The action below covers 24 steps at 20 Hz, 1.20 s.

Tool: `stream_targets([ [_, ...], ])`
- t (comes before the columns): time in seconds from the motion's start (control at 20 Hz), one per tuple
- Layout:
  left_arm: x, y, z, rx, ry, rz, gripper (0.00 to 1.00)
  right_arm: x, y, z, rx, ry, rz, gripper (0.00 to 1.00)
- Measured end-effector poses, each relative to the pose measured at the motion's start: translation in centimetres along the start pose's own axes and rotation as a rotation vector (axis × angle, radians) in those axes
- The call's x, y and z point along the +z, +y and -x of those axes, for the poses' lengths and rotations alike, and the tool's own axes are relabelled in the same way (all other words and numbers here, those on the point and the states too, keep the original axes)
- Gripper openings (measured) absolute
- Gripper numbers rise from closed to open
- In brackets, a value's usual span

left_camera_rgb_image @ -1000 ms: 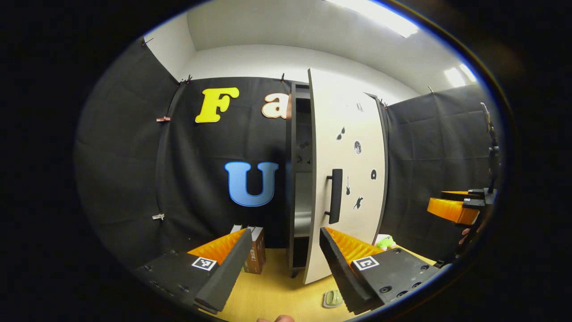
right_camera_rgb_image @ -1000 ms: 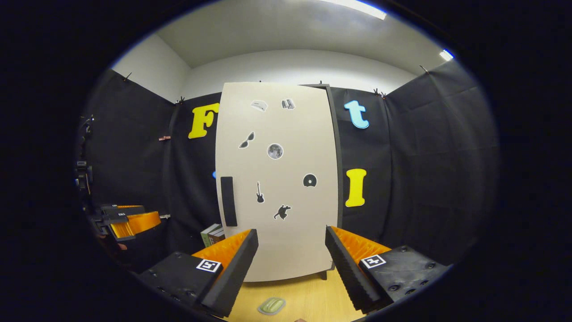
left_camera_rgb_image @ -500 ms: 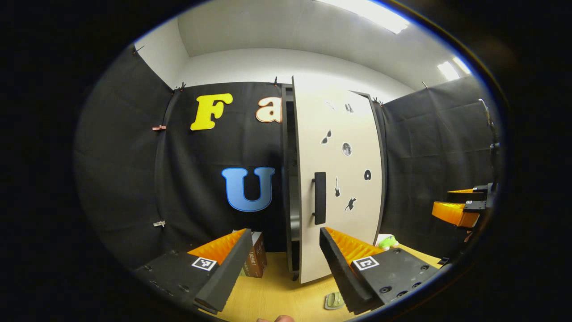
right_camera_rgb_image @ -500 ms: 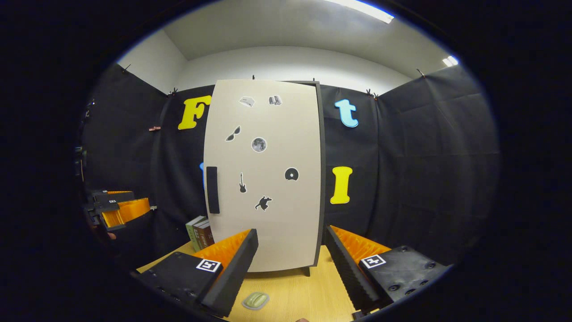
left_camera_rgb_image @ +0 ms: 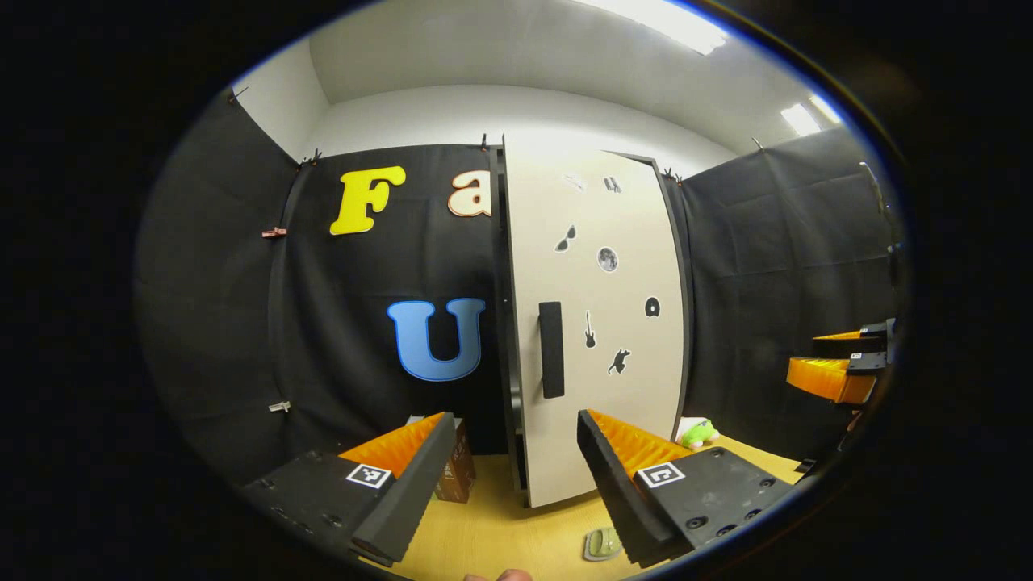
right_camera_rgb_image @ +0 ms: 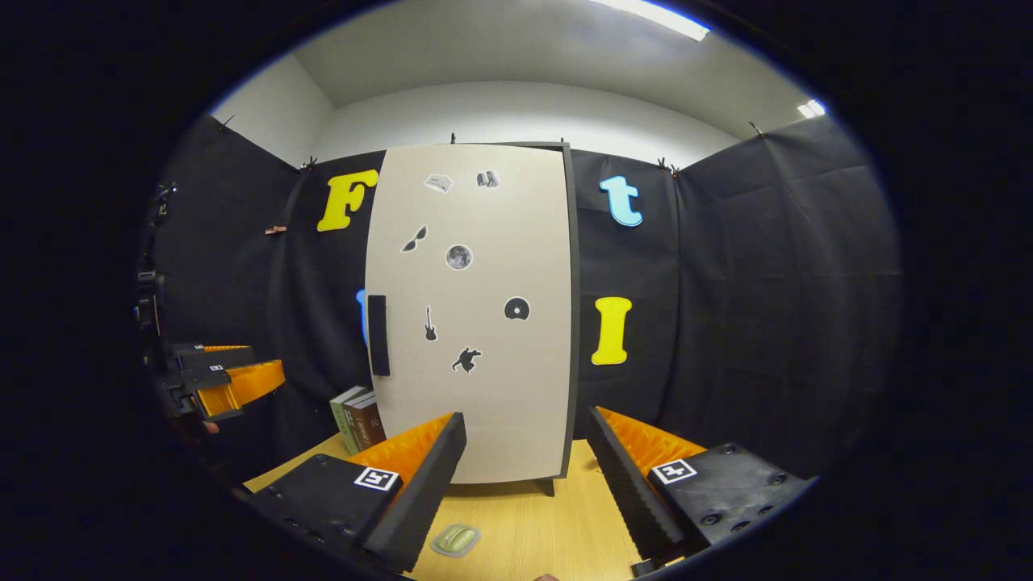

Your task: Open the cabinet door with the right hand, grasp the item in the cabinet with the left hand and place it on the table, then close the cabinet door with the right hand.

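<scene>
The tall cabinet's pale beige door (right_camera_rgb_image: 472,323), dotted with small dark stickers, sits flush against its dark frame in the right gripper view, its black vertical bar handle (right_camera_rgb_image: 377,335) near the left edge; in the left gripper view the door (left_camera_rgb_image: 597,323) lies close against the frame. The small pale green oval item (right_camera_rgb_image: 455,539) rests on the light wooden table (right_camera_rgb_image: 549,524) in front of the cabinet, just beside the right gripper (right_camera_rgb_image: 526,476), whose fingers stand wide apart with nothing between them. The left gripper (left_camera_rgb_image: 510,476) is likewise spread and empty, the green item (left_camera_rgb_image: 602,543) by its finger. A few upright books (right_camera_rgb_image: 357,420) stand left of the cabinet, and a bright green plush toy (left_camera_rgb_image: 696,434) sits at its right.
</scene>
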<state>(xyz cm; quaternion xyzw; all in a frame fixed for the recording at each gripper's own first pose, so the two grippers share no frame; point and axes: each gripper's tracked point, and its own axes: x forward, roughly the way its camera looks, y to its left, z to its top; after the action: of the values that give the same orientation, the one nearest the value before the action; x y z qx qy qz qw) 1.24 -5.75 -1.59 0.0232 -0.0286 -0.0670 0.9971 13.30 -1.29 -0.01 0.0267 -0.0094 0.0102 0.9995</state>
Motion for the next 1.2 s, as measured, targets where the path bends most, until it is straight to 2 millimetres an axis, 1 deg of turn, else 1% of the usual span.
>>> stream_targets([
  [0.05, 0.1, 0.0, -0.1, -0.002, -0.004, -0.006, 0.95, 0.0, -0.1, -0.2, -0.006, -0.001, -0.001, 0.98],
  [0.25, -0.7, -0.6, -0.5, -0.021, 0.013, 0.013, 0.95, -0.1, -0.1, 0.0, -0.015, 0.005, -0.013, 0.97],
  [0.45, -0.5, -0.6, -0.8, -0.021, 0.010, 0.012, 0.95, -0.1, -0.4, -0.1, -0.020, 0.002, 0.004, 0.97],
  [0.7, -0.4, -0.9, -0.8, -0.025, 0.006, 0.010, 0.95, -0.1, -0.4, -0.1, -0.027, 0.001, 0.000, 0.97],
  [0.95, -0.7, -1.2, -0.5, -0.022, 0.020, 0.027, 0.95, 0.0, -0.6, 0.0, -0.028, -0.002, -0.003, 0.97],
  [1.2, -0.6, -1.1, -0.4, -0.017, 0.017, 0.020, 0.95, -0.2, -0.5, 0.1, -0.028, 0.002, -0.007, 0.97],
])
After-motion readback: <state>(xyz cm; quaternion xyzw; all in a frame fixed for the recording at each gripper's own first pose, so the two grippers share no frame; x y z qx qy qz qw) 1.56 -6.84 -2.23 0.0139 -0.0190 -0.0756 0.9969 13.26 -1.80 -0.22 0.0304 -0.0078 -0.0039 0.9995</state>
